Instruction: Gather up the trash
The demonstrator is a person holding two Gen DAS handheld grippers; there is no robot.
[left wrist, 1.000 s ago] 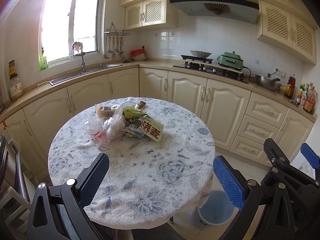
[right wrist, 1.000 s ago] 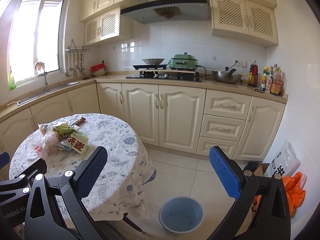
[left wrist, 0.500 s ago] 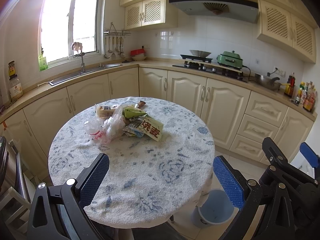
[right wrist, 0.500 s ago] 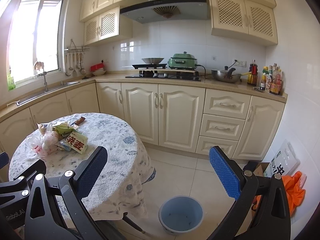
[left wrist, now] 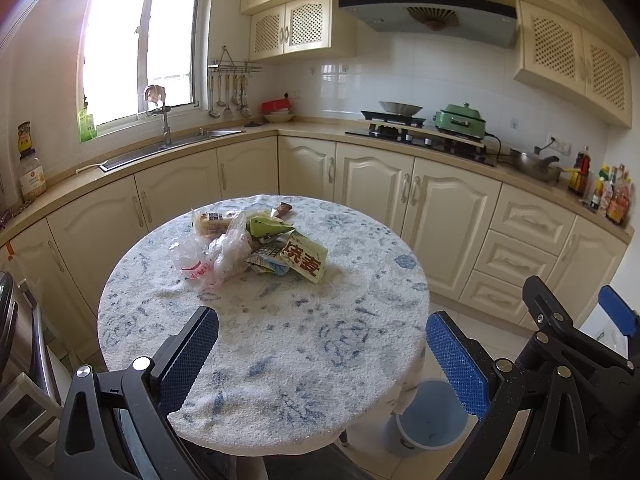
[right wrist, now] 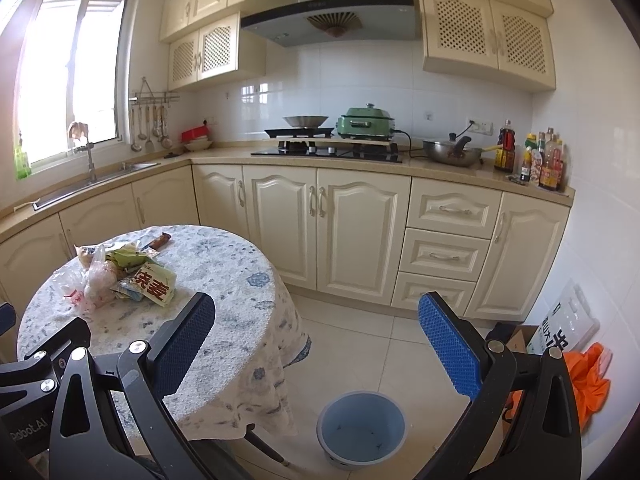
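Left wrist view looks over the round table (left wrist: 280, 340), where the trash pile (left wrist: 252, 248) (wrappers and crumpled plastic bags) sits toward the far side. Left gripper (left wrist: 322, 356) and right gripper (right wrist: 316, 344) both hang spread wide, empty. A blue bin (right wrist: 362, 428) stands on the floor beside the table.

I see the trash as one loose heap on the far left part of the round table. Nearest me lies a crumpled clear plastic bag with red print (left wrist: 204, 258), slumped flat. Behind it sits a pale wrapped bread packet (left wrist: 212, 222). A green crinkled snack wrapper (left wrist: 266, 226) rests against it, and a small brown wrapper (left wrist: 284, 210) lies just beyond. On the right of the heap, a cream packet with large red characters (left wrist: 305, 259) tilts over a few flattened bluish wrappers (left wrist: 266, 262). On the floor beside the table stands an upright round pale-blue plastic bin (right wrist: 362, 428), open-topped.
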